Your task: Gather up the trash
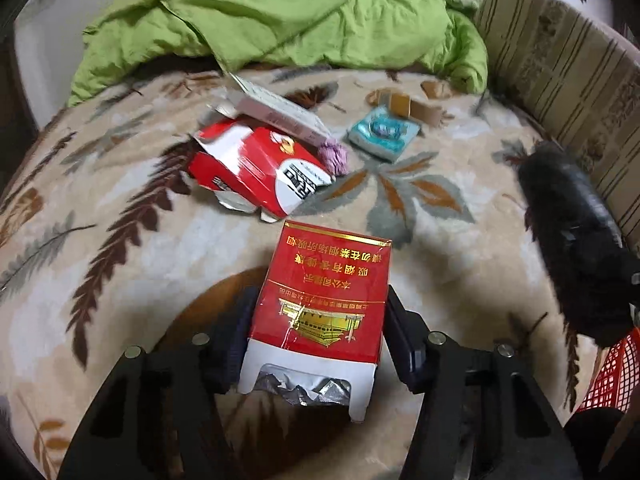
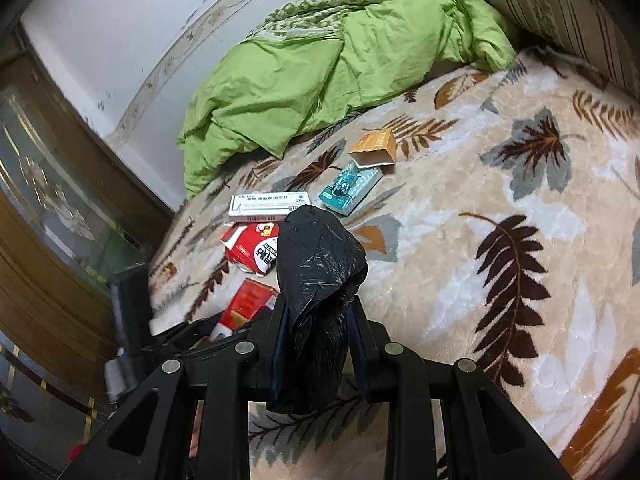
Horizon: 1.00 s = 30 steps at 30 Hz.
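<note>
Five pieces of trash lie on the bed's leaf-patterned blanket (image 2: 500,184): a red cigarette pack (image 1: 324,304), a torn red carton (image 1: 256,176), a white medicine box (image 2: 270,202), a teal tissue packet (image 2: 350,188) and an orange cardboard piece (image 2: 374,146), the last two toward the green quilt (image 2: 320,68) at the head end. The left tongs (image 1: 316,344) straddle the cigarette pack, crumpled foil showing in its open end; whether the pads press it I cannot tell. The right tongs (image 2: 318,340) are clenched on a bunched black trash bag (image 2: 318,264), which hides part of the carton; its contents are unseen.
</note>
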Each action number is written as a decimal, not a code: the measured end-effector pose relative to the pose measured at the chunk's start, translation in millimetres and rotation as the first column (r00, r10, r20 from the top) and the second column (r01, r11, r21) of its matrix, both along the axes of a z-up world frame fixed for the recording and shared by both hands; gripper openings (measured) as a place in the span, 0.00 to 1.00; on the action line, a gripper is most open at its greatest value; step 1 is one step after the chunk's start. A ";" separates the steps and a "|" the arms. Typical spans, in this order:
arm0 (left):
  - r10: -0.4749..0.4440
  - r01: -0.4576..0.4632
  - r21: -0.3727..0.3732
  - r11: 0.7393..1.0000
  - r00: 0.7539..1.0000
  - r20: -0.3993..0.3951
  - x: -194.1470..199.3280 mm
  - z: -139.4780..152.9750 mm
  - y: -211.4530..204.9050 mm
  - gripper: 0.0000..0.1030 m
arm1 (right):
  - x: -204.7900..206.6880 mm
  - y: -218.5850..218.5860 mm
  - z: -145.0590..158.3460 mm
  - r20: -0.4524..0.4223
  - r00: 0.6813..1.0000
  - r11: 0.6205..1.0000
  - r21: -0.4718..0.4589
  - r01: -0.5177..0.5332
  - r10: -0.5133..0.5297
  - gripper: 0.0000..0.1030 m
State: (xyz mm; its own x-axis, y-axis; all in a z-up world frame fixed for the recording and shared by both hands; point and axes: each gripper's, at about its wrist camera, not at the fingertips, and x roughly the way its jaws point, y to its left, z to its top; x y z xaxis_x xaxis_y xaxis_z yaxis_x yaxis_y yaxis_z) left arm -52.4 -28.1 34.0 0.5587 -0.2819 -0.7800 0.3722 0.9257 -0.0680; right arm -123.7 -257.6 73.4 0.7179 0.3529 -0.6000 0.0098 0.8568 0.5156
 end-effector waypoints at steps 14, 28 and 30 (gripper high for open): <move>0.191 -0.187 -0.037 0.982 0.970 0.150 -77.6 42.0 40.9 0.57 | -17.6 49.8 16.2 0.069 0.997 0.970 -0.241 -0.024 0.042 0.28; 0.187 -0.194 0.016 0.981 0.963 0.194 -69.3 29.8 33.4 0.57 | -13.6 60.2 11.0 0.043 0.996 0.962 -0.266 -0.059 0.073 0.28; 0.185 -0.194 0.025 0.981 0.961 0.206 -70.6 30.6 32.0 0.57 | -12.5 61.3 10.6 0.042 0.996 0.961 -0.269 -0.065 0.079 0.28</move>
State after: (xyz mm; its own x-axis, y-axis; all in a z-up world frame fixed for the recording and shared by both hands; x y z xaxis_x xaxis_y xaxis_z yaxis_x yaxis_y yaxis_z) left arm -123.0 3.9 64.6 0.7456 -0.1233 -0.6549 0.1913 0.9810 0.0331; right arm -136.3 -196.3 84.0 0.7288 0.2371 -0.6424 -0.0777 0.9607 0.2665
